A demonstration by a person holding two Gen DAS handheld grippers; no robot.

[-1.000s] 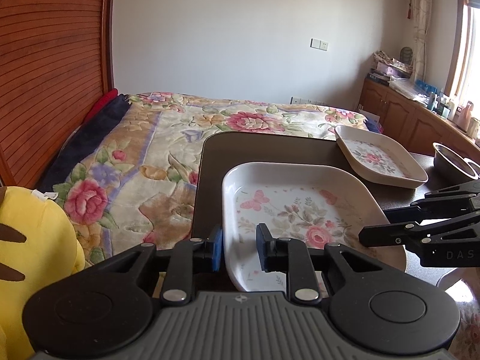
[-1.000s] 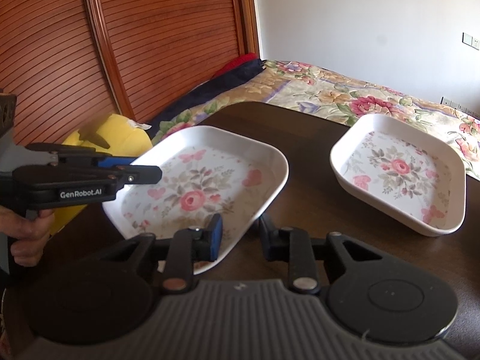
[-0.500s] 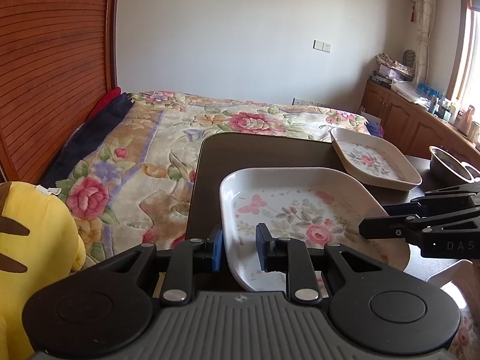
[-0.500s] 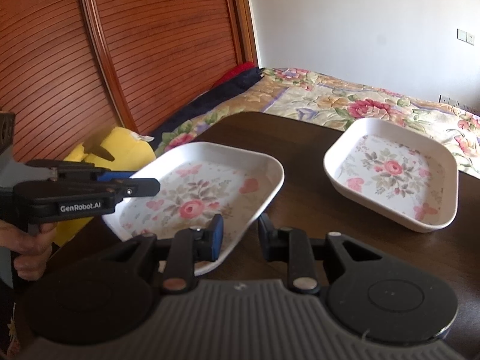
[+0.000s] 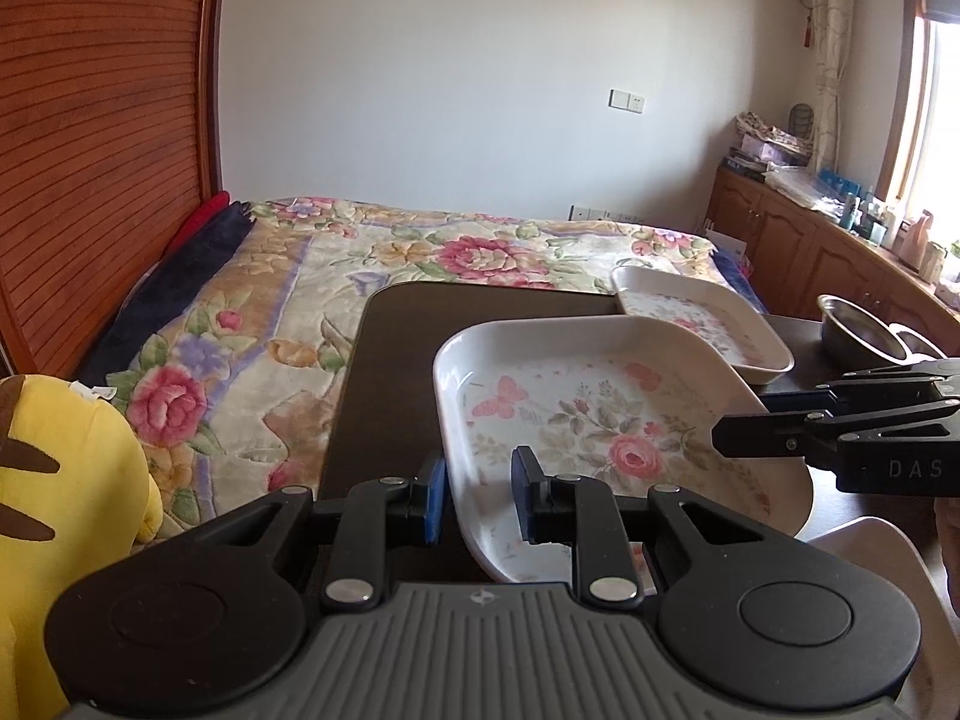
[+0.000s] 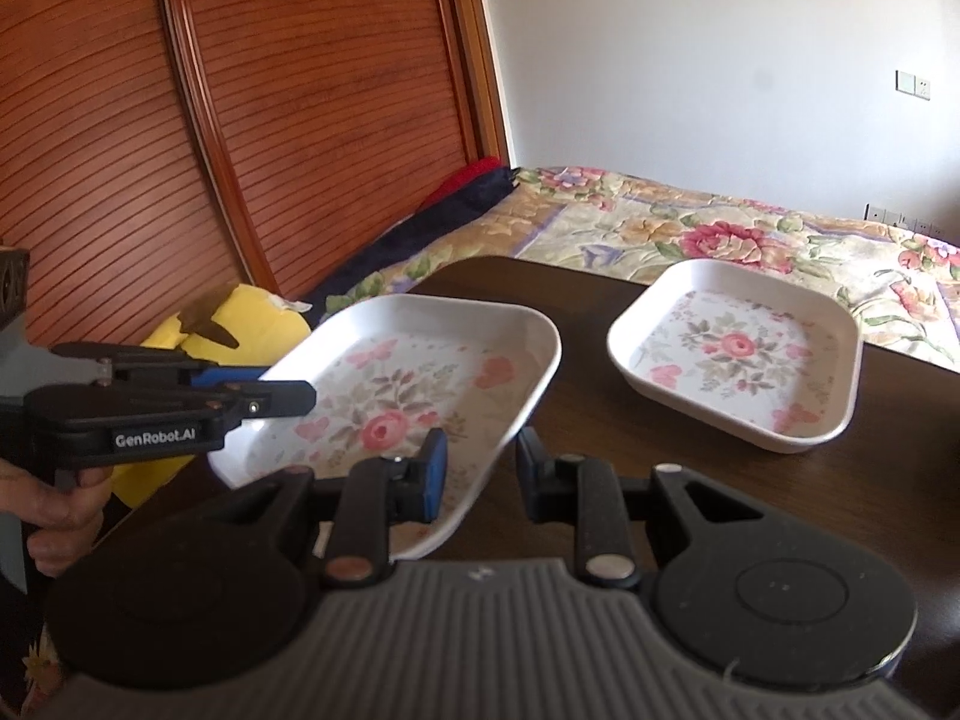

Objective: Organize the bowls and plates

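A dark table (image 6: 600, 312) stands against my flowered bed (image 5: 390, 252), with one plate (image 6: 738, 354) resting on it. My left gripper (image 5: 477, 501) and right gripper (image 6: 477, 468) each pinch a rim of the nearer plate (image 6: 414, 384), held tilted above the table.

Bare dark bench (image 6: 600, 420) between the lifted near tray (image 6: 420, 384) and the far tray (image 6: 738, 354): open passage there. Blocked on the right side by a steel bowl (image 5: 861, 330) just beyond the far tray. Hemmed along the bench's left edge by the bed (image 5: 336, 276) and a yellow plush toy (image 5: 66, 480). Both tongs (image 5: 477, 501) (image 6: 477, 471) crowded around the near tray, one at each side.
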